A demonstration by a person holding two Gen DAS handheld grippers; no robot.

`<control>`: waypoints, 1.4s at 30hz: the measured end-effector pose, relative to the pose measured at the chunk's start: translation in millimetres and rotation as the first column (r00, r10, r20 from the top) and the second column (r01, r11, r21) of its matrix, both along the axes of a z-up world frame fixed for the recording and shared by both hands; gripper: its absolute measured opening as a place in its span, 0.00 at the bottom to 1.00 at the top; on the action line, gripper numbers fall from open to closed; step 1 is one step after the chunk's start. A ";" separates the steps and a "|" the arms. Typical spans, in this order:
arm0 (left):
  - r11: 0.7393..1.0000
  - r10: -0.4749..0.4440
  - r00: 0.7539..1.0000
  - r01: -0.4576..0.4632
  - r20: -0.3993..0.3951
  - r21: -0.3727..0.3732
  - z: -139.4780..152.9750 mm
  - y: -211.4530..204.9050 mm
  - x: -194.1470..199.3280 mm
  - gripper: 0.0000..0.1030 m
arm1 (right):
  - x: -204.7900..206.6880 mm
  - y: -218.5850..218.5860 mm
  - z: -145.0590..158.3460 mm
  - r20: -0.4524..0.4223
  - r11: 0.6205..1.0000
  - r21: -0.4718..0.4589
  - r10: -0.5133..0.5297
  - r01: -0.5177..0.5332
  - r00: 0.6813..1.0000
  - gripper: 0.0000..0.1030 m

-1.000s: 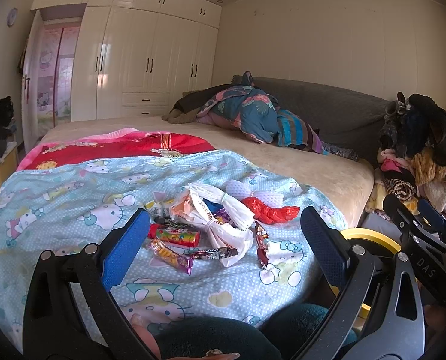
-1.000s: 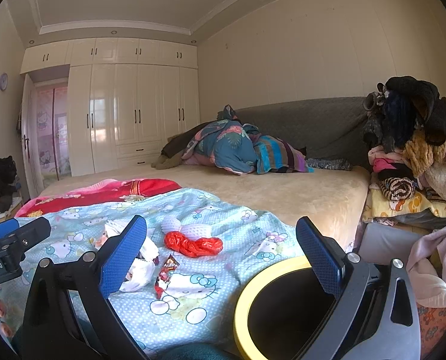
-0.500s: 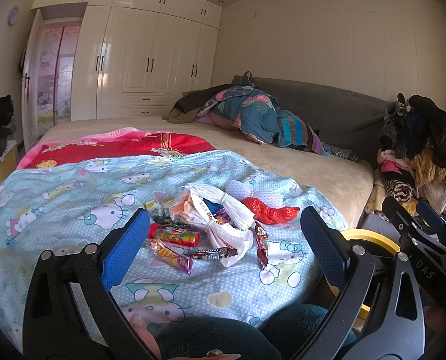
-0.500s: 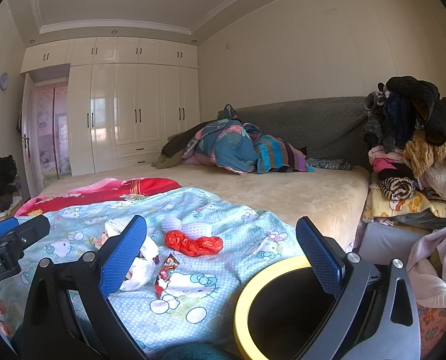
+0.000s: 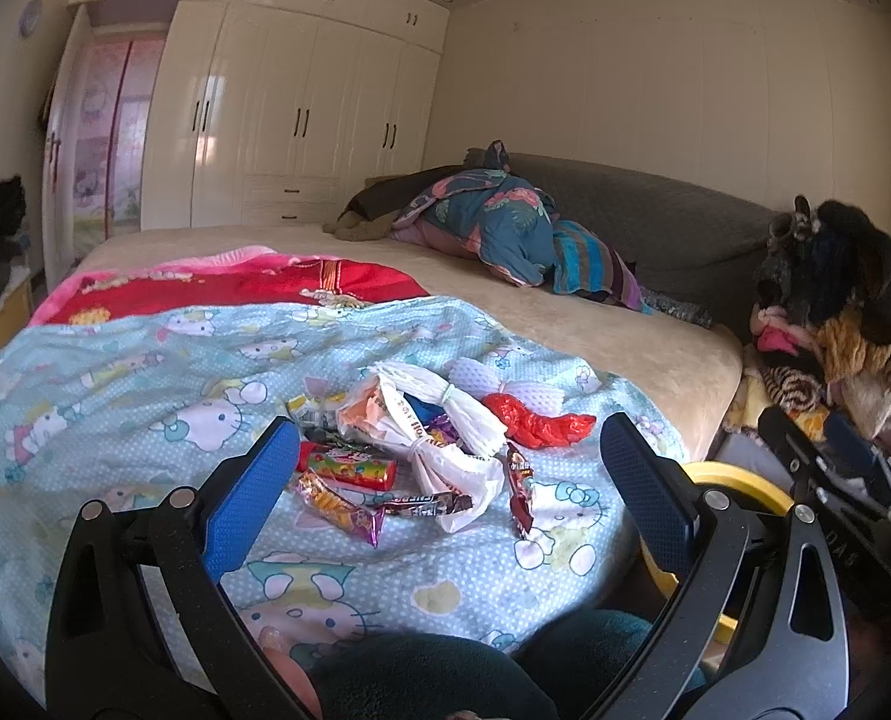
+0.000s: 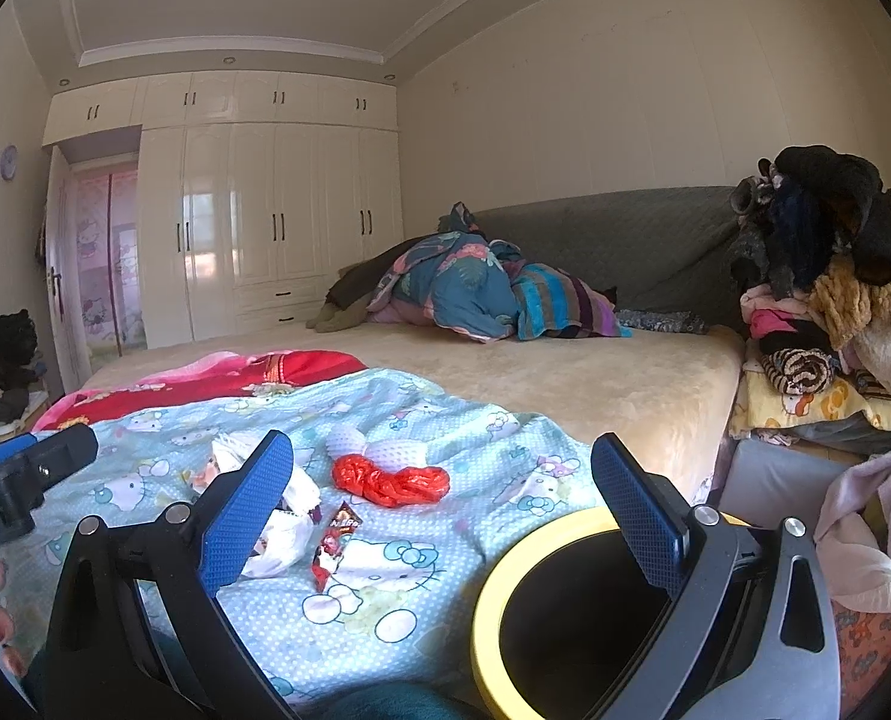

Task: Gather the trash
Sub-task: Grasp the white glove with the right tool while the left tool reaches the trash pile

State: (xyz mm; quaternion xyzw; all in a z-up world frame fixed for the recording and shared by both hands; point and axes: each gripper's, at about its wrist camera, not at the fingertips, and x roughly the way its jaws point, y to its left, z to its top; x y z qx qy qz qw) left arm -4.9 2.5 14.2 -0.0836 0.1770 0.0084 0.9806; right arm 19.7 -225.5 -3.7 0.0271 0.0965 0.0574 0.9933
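both tongs, left tongs (image 5: pixel 448 483) and right tongs (image 6: pixel 442 504), wide and empty above wrappers (image 5: pixel 349 489) on blanket (image 5: pixel 115 396)

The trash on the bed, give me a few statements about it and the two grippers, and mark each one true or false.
1. The left gripper is open and holds nothing. True.
2. The red plastic bag is already in the bin. False: it lies on the blue cartoon blanket, beside the white plastic bag.
3. The bin with the yellow rim stands at the bed's edge, below the right gripper. True.
4. The right gripper is shut on a snack wrapper. False: its fingers are apart and empty.
5. Several snack wrappers lie loose on the blanket. True.
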 end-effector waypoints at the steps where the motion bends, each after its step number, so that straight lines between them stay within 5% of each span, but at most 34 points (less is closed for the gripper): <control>1: 1.000 0.003 1.000 -0.003 -0.001 -0.015 2.2 4.7 2.1 0.90 | 0.8 1.5 0.3 -0.003 1.000 -0.001 0.012 -0.012 1.000 0.94; 10: 0.992 0.117 0.993 -0.118 -0.019 -0.044 1.4 44.2 6.4 0.90 | 25.3 27.2 6.5 -0.027 0.991 -0.002 0.135 -0.135 0.990 0.94; 22: 0.970 0.230 0.971 -0.235 -0.070 -0.070 -11.4 103.3 12.4 0.90 | 56.8 90.0 11.9 -0.086 0.941 -0.028 0.335 -0.338 0.938 0.94; 36: 0.990 0.090 0.971 -0.112 -0.223 -0.089 -57.8 126.3 68.6 0.90 | 129.0 116.1 -9.3 -0.251 0.915 -0.078 0.367 -0.397 0.896 0.94; 39: 0.989 0.042 0.964 -0.078 -0.264 -0.129 -69.8 125.9 83.8 0.89 | 149.5 122.2 -19.7 -0.306 0.900 -0.097 0.380 -0.426 0.873 0.81; 42: 0.989 -0.002 0.955 -0.042 -0.298 -0.143 -81.2 121.1 96.9 0.77 | 167.1 127.4 -32.0 -0.366 0.890 -0.105 0.380 -0.444 0.849 0.74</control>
